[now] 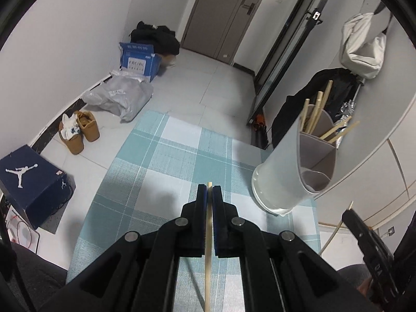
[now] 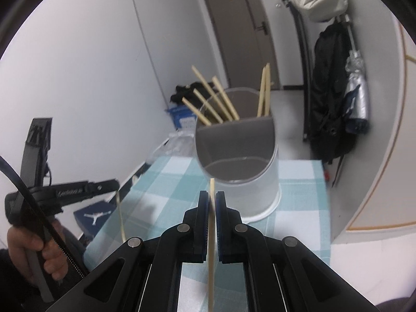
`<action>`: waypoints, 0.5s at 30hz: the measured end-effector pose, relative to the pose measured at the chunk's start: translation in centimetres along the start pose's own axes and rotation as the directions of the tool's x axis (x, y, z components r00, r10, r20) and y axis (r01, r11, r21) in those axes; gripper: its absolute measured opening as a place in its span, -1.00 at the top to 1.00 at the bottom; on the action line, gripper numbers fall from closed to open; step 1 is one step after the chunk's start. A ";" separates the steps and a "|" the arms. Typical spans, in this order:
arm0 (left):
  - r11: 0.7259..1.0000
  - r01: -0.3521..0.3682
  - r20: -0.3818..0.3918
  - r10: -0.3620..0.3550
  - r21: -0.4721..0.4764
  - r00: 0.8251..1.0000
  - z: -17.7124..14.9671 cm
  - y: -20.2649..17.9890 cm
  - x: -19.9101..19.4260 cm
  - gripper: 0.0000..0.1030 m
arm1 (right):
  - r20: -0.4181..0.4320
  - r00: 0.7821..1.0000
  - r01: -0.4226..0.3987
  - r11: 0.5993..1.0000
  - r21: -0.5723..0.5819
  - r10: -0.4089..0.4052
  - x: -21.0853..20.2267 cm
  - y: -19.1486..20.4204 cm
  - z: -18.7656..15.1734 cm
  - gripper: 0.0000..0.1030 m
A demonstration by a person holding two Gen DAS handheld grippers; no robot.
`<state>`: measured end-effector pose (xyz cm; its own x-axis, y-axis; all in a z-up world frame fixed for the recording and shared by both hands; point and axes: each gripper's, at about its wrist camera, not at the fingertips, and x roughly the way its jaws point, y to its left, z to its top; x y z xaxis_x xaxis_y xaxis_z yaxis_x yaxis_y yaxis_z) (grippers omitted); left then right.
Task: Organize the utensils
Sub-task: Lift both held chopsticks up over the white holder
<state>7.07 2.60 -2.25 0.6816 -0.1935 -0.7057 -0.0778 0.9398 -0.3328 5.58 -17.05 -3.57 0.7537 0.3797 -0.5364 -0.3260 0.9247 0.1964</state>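
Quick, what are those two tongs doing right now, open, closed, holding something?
Left tongs: closed on a chopstick.
Right tongs: closed on another chopstick, just in front of the utensil holder.

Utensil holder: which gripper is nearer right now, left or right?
Right. The right gripper, shut on a chopstick, sits just in front of the utensil holder. The left gripper, also clamping a chopstick, is off to its side, farther away.
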 end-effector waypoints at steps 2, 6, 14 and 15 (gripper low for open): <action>1.000 0.000 0.013 0.000 0.017 1.000 -0.1 -0.2 -0.7 0.99 | 0.021 1.000 0.017 1.000 -0.005 -0.017 -0.4 0.4 0.2 0.92; 0.999 0.006 0.036 -0.008 0.048 0.999 -0.6 -0.5 -1.7 0.99 | 0.030 0.999 0.029 0.999 -0.025 -0.028 -0.8 1.3 0.4 0.92; 0.997 0.023 0.048 -0.027 0.077 0.998 -0.6 -1.0 -2.5 1.00 | 0.024 0.999 0.040 0.999 -0.011 -0.040 -1.3 1.7 -0.3 0.92; 0.997 0.024 0.049 -0.027 0.078 0.998 -0.7 -1.0 -2.6 1.00 | 0.026 0.999 0.040 0.999 -0.011 -0.040 -1.4 1.7 -0.2 0.92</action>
<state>4.90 1.92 -0.53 0.7181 -0.2052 -0.6650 -0.0046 0.9541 -0.2994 3.80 -16.02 -2.65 0.7806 0.3430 -0.5226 -0.3015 0.9389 0.1660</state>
